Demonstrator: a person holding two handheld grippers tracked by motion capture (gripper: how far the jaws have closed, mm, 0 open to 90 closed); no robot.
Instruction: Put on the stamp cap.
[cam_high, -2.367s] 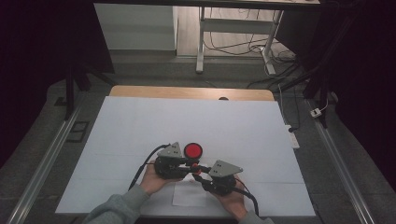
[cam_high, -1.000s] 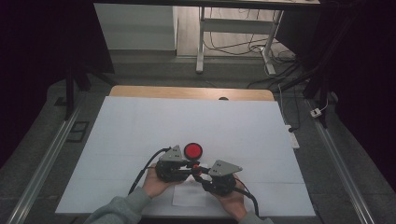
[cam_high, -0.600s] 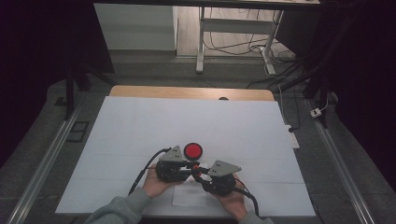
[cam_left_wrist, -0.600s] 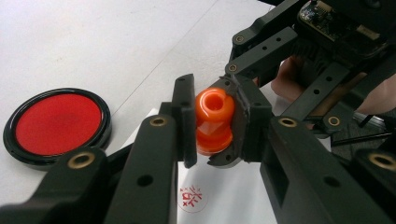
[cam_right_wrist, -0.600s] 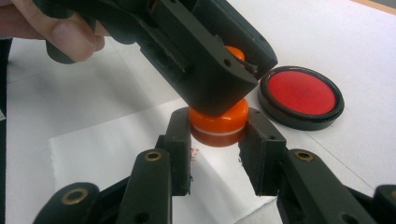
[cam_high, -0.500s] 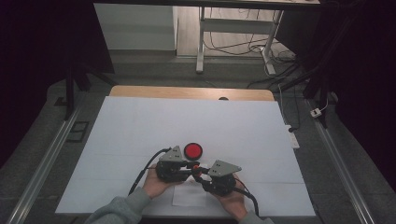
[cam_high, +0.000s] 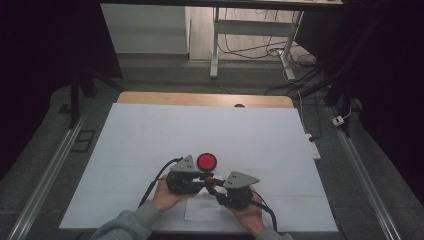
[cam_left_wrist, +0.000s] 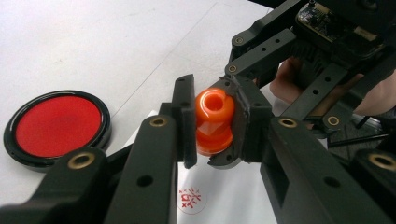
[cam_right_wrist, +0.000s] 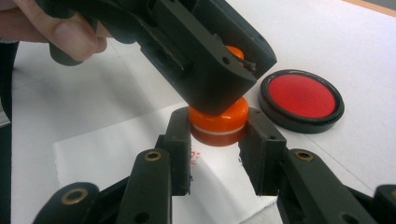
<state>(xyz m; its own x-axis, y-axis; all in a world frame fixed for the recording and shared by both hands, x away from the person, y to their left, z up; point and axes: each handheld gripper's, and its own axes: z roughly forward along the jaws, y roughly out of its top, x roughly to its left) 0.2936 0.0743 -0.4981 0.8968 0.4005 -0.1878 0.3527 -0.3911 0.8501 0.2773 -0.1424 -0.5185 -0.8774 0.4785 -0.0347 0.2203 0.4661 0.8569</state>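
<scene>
You had both tools meeting at the near middle of the table (cam_high: 150, 130), just this side of the red ink pad (cam_high: 206, 161). Your left tool (cam_left_wrist: 212, 123) was pinching the orange stamp (cam_left_wrist: 214, 122) by its waisted upper part, the pads pressed on either side of the handle. Your right tool (cam_right_wrist: 218, 135) was closed round the stamp's (cam_right_wrist: 218, 122) wider bottom section, the part with the pale ring, one pad on each side of it. The stamp was held between the two tools just above the white slip of paper (cam_right_wrist: 116, 154), which already carried a red print (cam_left_wrist: 190, 199) beneath the stamp.

The stamp looked like hard, glossy plastic: light and stiff, not likely to give under the pads, but smooth and round enough to twist or slip out if the grip was off-centre. The narrow waist was the safer place for the left tool, since the flare above and below would stop it sliding. The bottom section was short and rounded, so the right tool had little to bear on; a square hold across its widest line seemed best. If that bottom piece was a cap, a straight pull apart would probably suit it better than a sideways wrench. The ink pad lay open and just beside, so a dropped stamp could smear.
</scene>
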